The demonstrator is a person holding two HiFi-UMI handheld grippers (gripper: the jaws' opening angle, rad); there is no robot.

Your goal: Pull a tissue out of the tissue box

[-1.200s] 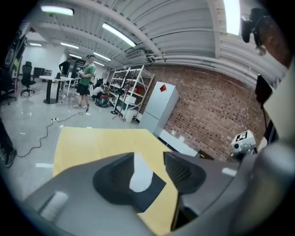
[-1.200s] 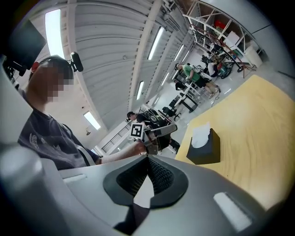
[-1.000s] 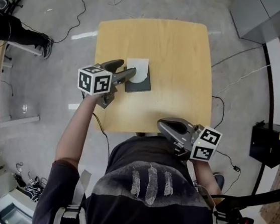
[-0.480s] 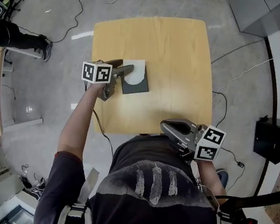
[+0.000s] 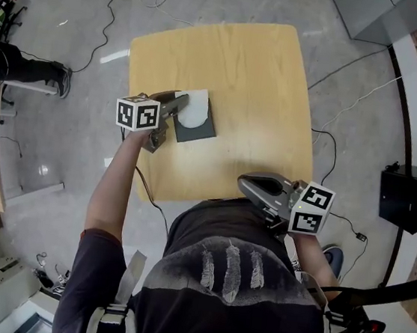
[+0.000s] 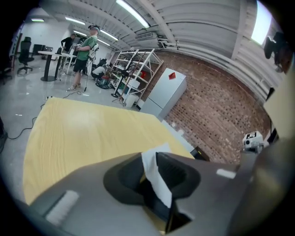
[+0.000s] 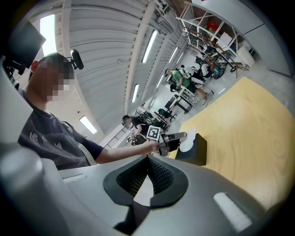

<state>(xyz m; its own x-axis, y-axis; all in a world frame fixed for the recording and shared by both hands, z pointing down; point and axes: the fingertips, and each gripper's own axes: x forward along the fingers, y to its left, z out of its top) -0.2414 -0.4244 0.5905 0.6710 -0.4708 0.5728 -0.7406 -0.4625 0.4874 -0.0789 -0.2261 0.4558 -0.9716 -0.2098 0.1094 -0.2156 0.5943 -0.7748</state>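
The left gripper (image 5: 184, 105) sat over the dark tissue box (image 5: 200, 128), near the left edge of the wooden table (image 5: 244, 61). Its jaws had just been closing and pinched the white tissue (image 6: 156, 177) standing up between them. The box lay directly beneath the jaws, so the pull likely ran upward. The right gripper (image 5: 252, 182) (jaws together, holding nothing) hung well apart at the table's near edge.

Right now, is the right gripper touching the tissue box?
No, the right gripper hovers by the table's near edge, well apart from the tissue box.
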